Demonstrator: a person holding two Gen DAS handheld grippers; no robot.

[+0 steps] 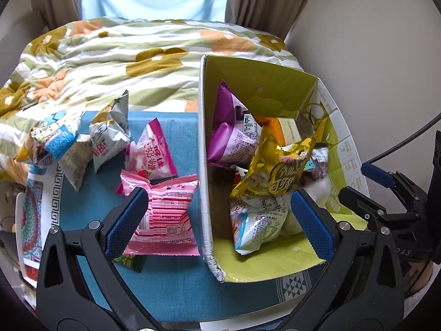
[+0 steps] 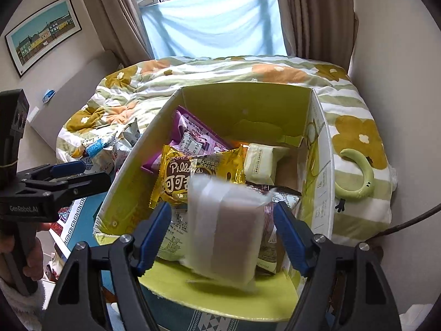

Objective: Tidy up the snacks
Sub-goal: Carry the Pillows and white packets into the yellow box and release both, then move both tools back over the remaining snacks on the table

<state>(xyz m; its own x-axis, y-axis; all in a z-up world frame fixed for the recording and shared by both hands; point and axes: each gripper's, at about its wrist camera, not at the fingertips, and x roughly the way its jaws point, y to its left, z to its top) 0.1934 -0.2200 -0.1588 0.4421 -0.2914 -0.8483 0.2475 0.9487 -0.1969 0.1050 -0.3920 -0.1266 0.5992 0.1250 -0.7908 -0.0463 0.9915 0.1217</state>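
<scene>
Left gripper (image 1: 219, 218) and right gripper (image 2: 222, 240) are showing black frames, blue textured pads and silver screws. "GenRobot.AI" is showing at left edge; a fuzzy white sleeve (image 2: 16, 295) is showing lower left.

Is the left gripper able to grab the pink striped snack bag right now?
Probably yes. The left gripper is wide open, and the pink striped snack bag lies uncovered on the blue cloth by its left finger, outside the box.

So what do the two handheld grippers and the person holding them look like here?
Both the left gripper and the right gripper have black frames with silver bolts and blue textured pads. The left one carries "GenRobot.AI" lettering. A fuzzy white sleeve shows below it.
</scene>
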